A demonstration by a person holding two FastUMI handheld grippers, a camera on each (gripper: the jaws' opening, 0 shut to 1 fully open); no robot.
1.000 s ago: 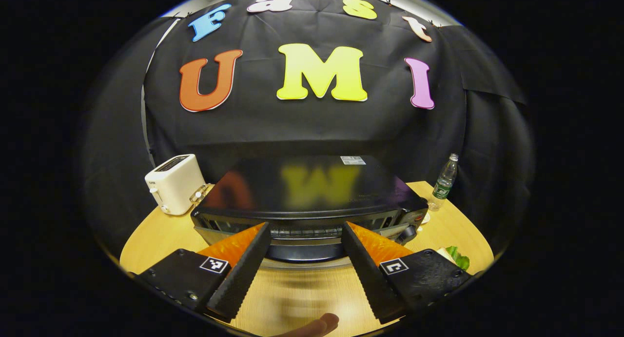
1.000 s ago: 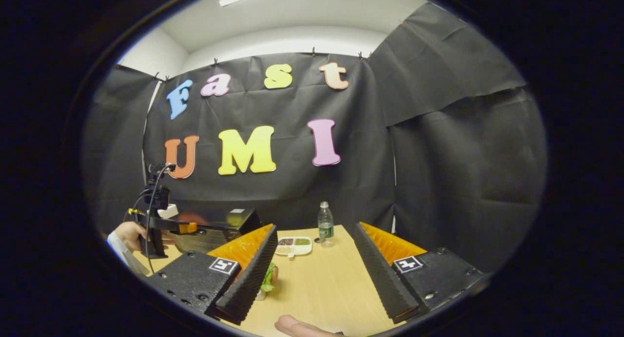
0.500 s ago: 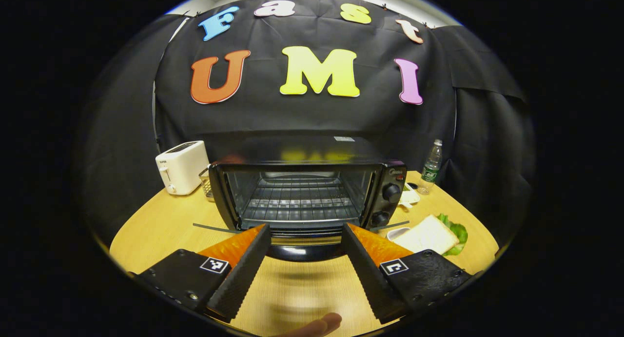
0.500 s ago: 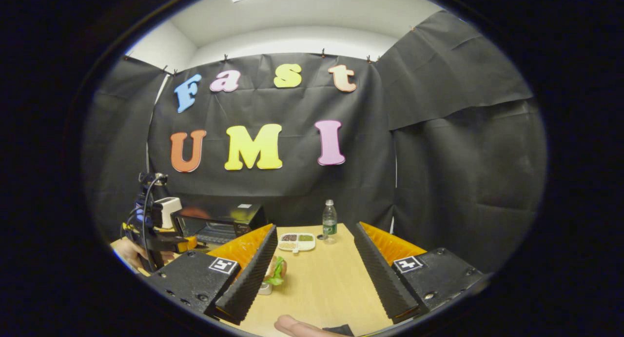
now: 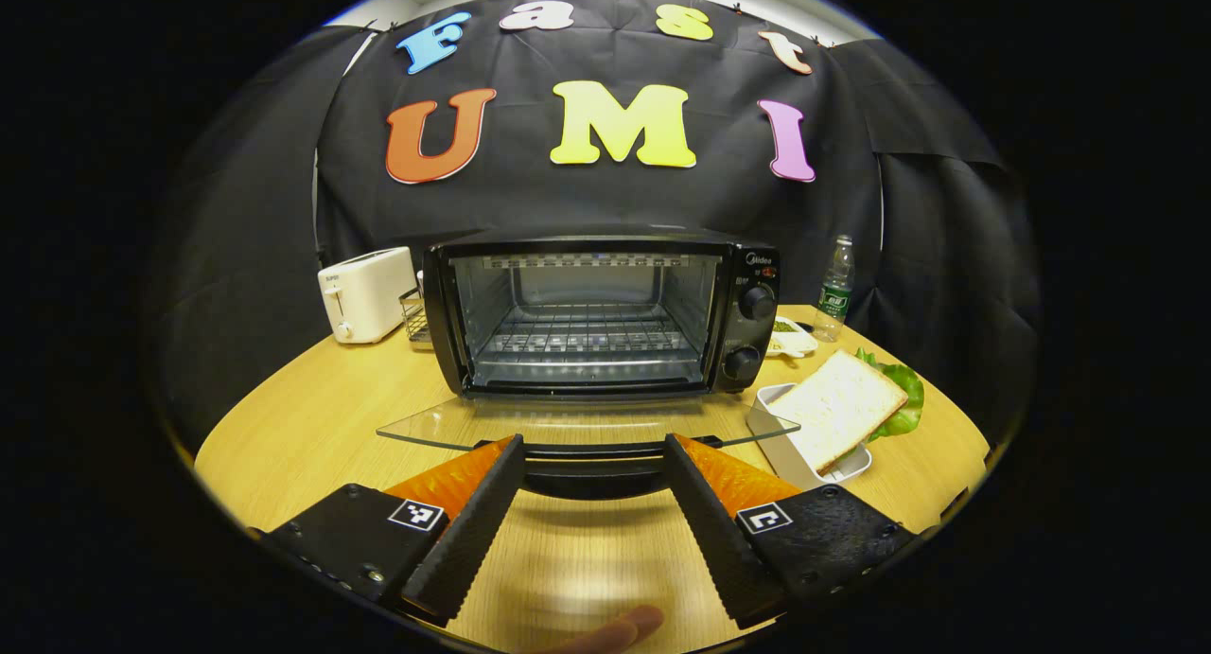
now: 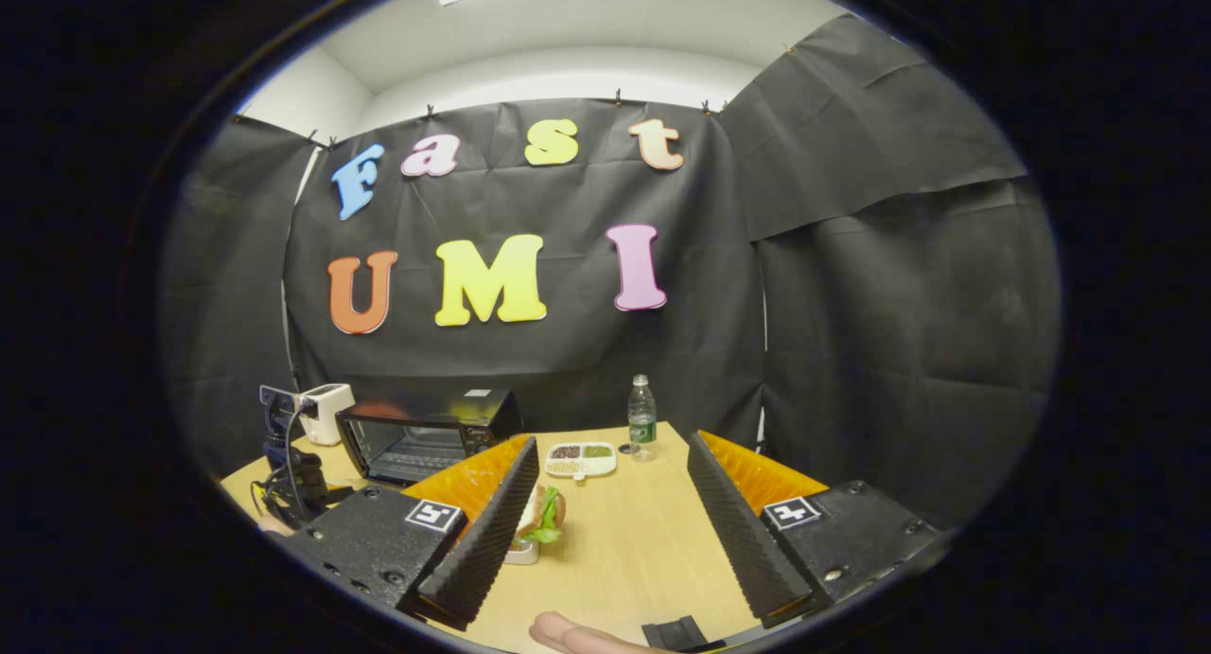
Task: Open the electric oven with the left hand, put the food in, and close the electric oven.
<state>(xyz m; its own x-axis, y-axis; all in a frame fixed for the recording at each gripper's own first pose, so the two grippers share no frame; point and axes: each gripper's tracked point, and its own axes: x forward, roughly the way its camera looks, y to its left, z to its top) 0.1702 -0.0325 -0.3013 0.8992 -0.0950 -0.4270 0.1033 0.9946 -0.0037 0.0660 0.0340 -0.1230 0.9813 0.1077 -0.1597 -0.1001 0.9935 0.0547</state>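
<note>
on table (image 5: 312, 398), oven door (image 5: 587, 425) now fully down, left hand-held gripper (image 5: 591, 453) still spread astride handle (image 5: 591, 465)

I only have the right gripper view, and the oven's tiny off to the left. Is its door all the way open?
Observer: Yes. In the left gripper view the glass door is folded down flat in front of the oven.
Operator: Anything on the rack inside?
Observer: No, the wire rack is bare.
Operator: Is the left hand-held gripper clamped on the handle?
Observer: No. The left hand-held gripper is open, its fingers spread wide with the door handle between them.
</note>
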